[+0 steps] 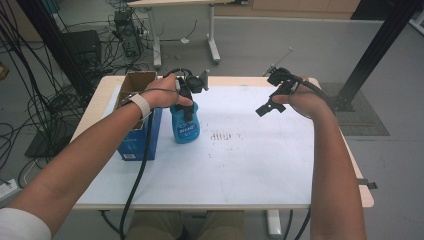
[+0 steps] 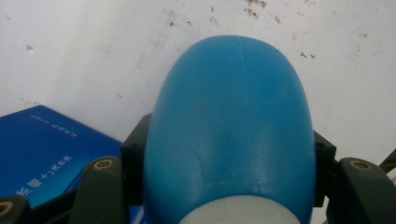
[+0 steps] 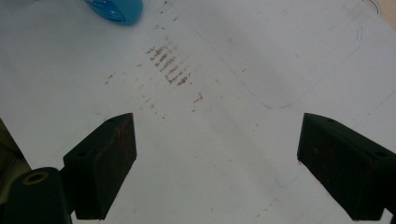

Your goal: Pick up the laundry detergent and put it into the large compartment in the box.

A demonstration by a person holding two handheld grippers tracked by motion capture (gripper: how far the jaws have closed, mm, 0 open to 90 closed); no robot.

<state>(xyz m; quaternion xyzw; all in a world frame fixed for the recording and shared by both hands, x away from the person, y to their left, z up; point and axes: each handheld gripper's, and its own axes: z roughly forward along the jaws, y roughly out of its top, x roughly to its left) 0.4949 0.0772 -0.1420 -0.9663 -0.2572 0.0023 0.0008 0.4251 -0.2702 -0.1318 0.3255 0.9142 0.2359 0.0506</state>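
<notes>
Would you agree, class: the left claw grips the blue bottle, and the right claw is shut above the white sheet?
Not quite. The right claw is open, its jaws wide apart, as the right gripper view shows. The rest holds: the left claw grips the blue bottle, and the right one is above the white sheet.

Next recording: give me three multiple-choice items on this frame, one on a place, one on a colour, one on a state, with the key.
1. Where does the open cardboard box with blue sides stand?
A. at the table's left edge
B. at the table's right edge
C. on the floor

2. What colour is the plastic bottle?
A. red
B. blue
C. green

3. How is the right hand-held gripper?
A. shut on the bottle
B. shut on the box
C. open, empty

Key: 1 A, the high view shows the box beside the left forearm. 2 B, blue body between the left hand-held gripper's jaws. 3 C, its jaws stand wide apart over the white table sheet.
</notes>
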